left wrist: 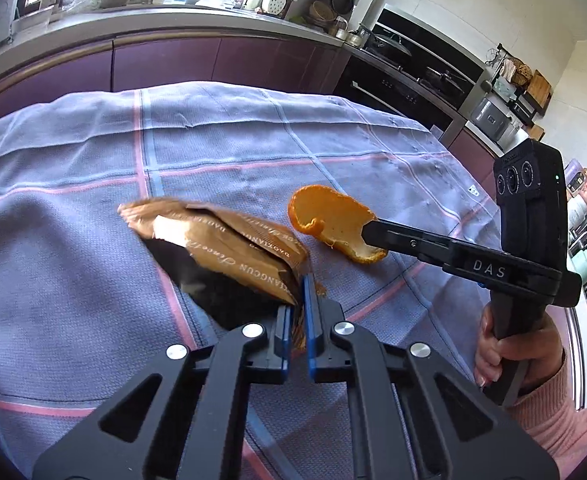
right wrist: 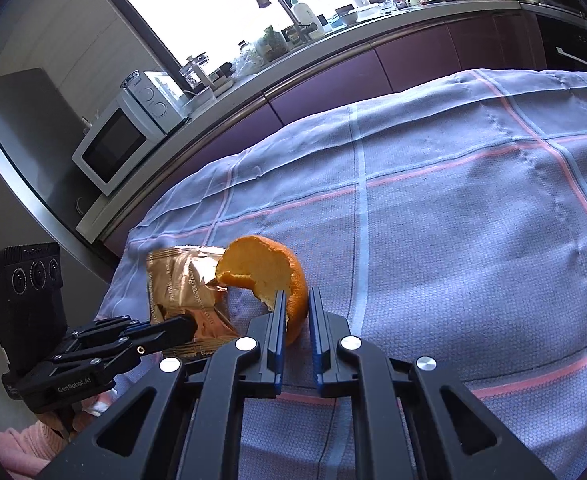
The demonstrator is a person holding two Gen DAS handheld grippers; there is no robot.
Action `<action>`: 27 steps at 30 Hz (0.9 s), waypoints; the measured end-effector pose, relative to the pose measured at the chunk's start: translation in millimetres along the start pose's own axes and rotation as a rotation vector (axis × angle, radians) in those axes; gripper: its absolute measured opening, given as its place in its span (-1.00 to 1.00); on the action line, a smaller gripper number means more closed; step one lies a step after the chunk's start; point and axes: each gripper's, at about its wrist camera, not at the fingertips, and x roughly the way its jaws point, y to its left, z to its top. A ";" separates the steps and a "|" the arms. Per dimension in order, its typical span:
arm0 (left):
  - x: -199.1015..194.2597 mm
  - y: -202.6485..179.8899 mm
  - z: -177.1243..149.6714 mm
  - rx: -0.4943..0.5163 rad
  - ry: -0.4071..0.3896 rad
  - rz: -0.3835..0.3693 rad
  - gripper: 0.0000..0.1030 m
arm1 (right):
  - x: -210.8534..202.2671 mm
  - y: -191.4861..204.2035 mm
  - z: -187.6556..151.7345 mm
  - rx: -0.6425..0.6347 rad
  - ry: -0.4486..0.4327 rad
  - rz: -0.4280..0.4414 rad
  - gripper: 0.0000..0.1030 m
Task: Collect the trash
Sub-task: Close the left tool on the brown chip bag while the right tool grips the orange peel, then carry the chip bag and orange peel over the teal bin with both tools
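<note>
Left gripper [left wrist: 298,308] pinches the corner of a brown wrapper [left wrist: 221,248], holding its mouth open above the checked cloth [left wrist: 93,280]. Right gripper [right wrist: 296,312] clamps orange peel [right wrist: 269,276] just beside that opening, apparently to drop it inside.

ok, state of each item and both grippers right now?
left gripper: shut on wrapper edge
right gripper: shut on orange peel
wrapper: torn open, crumpled, gripped
orange peel: curled, empty, pinched at one end
tablecloth: spread, lightly wrinkled
</note>
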 end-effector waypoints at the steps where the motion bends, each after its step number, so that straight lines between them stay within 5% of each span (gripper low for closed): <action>1: -3.9 -1.1 -0.1 0.015 -0.009 0.015 -0.93 | -0.5 0.5 -0.1 0.002 -0.004 0.002 -0.81; 12: -45.6 11.2 -14.4 0.075 -0.051 0.091 -0.95 | -6.4 10.1 -2.8 0.031 -0.042 0.066 -0.84; 27: -109.2 46.2 -31.5 0.034 -0.117 0.141 -0.95 | 0.1 58.0 -6.6 -0.020 -0.044 0.186 -0.84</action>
